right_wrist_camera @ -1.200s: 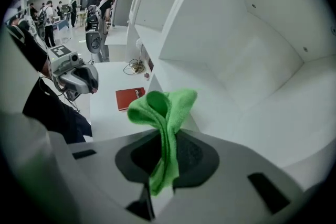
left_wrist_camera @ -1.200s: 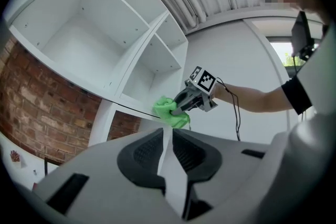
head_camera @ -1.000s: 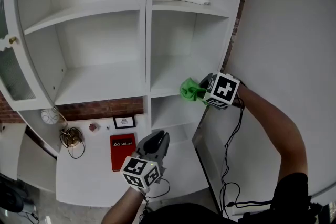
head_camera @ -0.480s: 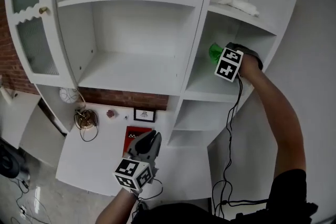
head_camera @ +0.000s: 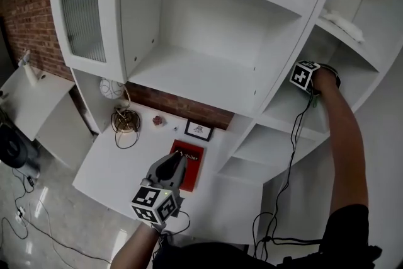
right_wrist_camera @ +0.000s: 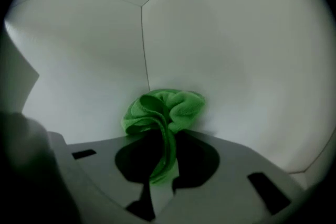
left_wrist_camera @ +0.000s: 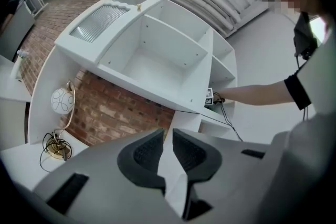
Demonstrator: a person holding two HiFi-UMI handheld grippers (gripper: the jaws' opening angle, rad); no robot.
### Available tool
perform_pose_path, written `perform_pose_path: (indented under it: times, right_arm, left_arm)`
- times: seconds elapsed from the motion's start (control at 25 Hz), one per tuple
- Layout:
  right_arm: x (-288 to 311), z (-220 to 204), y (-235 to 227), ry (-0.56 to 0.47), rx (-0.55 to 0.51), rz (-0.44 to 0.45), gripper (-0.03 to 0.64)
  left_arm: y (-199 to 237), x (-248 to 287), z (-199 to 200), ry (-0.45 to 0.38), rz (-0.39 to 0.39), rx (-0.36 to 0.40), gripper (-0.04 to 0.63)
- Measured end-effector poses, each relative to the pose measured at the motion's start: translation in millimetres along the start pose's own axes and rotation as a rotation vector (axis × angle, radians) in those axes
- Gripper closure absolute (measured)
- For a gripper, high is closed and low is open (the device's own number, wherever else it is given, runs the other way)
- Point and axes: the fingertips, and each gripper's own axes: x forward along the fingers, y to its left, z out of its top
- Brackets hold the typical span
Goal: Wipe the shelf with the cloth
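The white shelf unit (head_camera: 208, 75) fills the head view. My right gripper (head_camera: 305, 75) reaches into its narrow right compartment, just above that compartment's board (head_camera: 296, 111); only the marker cube and the arm show there. In the right gripper view, the right gripper (right_wrist_camera: 164, 136) is shut on a bunched green cloth (right_wrist_camera: 165, 107), which is pressed toward the white inner corner of the compartment (right_wrist_camera: 143, 44). My left gripper (head_camera: 174, 162) hangs low over the desk surface, shut with nothing between its jaws (left_wrist_camera: 168, 136). The cloth is hidden in the head view.
On the desk surface (head_camera: 119, 167) lie a red book (head_camera: 187, 165), a small framed picture (head_camera: 199, 130), a coil of wire (head_camera: 126, 121) and a white ball (head_camera: 111, 87). A glass door (head_camera: 82, 3) stands open at left. A white rag (head_camera: 343, 23) lies on the upper right shelf. A cable (head_camera: 291, 154) hangs from my right arm.
The right gripper has gone deeper into the right compartment with the green cloth, which no longer shows in the head view. The head view has swung. The left gripper stays low and shut.
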Motion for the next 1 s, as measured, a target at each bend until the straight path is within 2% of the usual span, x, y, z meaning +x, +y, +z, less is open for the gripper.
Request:
perform_pose_path:
  times: [0.16, 0.4, 0.72, 1.0]
  right_arm:
    - [7.3, -3.3, 15.8, 0.005, 0.017, 0.021, 0.566]
    - [10.7, -6.9, 23.5, 0.022, 0.021, -0.042, 0.568]
    - [-3.5, -22.9, 50.2, 0.075, 0.048, 0.045, 0.568]
    - [-32.8, -42.3, 83.9, 0.148, -0.109, 0.029, 0.571]
  left_arm:
    - [-12.3, 7.9, -2.7, 0.006, -0.033, 0.002, 0.540]
    - [-31.1, 20.1, -4.1, 0.013, -0.086, 0.007, 0.540]
    - [-34.0, 17.0, -3.4, 0.016, -0.112, 0.001, 0.540]
    - [-54.4, 22.4, -12.4, 0.048, -0.193, -0.002, 0.540]
